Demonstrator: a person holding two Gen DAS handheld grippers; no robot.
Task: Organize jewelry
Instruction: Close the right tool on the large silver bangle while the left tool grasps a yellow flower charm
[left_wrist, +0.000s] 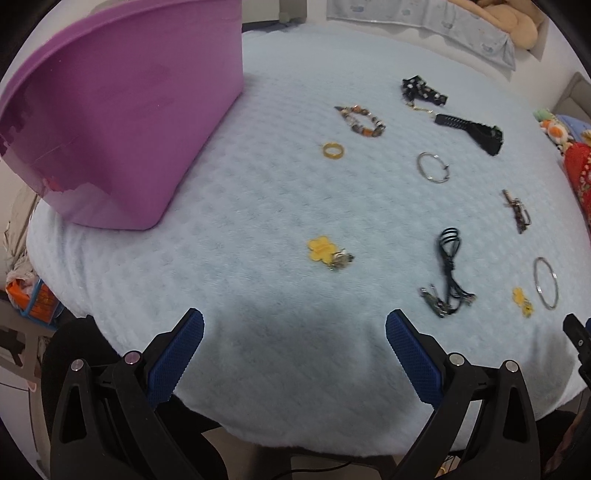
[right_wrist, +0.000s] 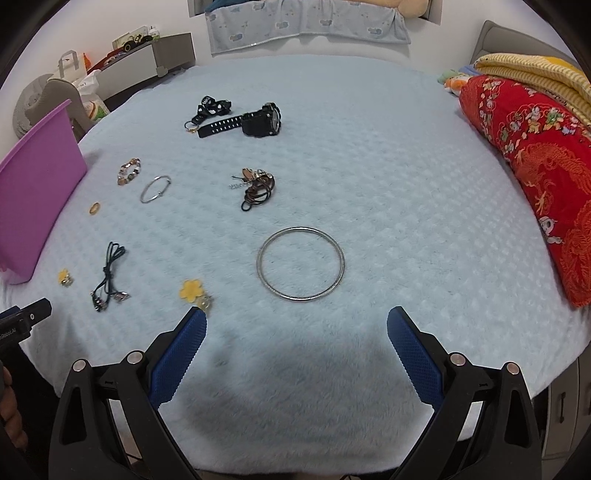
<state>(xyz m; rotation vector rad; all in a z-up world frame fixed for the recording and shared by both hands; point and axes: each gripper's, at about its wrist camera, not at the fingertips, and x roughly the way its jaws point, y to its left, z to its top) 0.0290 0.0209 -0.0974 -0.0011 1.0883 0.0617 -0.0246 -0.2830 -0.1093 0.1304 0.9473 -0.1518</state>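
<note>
- Purple plastic bin (left_wrist: 122, 122) stands at the left edge of the pale blue quilted bed (right_wrist: 406, 192).
- Left hand-held gripper (left_wrist: 294, 334) — spread wide, holding nothing — hovers over the near edge.
- Jewelry lies scattered mid-bed: yellow flower charm (left_wrist: 324, 249), gold ring (left_wrist: 333, 150), large silver bangle (right_wrist: 301, 264).
- Right hand-held gripper (right_wrist: 296, 332) — wide apart, empty — hovers just before the bangle.

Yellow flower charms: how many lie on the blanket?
2. One yellow flower charm lies near the purple bin; the other lies just ahead of the right gripper's left finger. None seems hidden.
</note>
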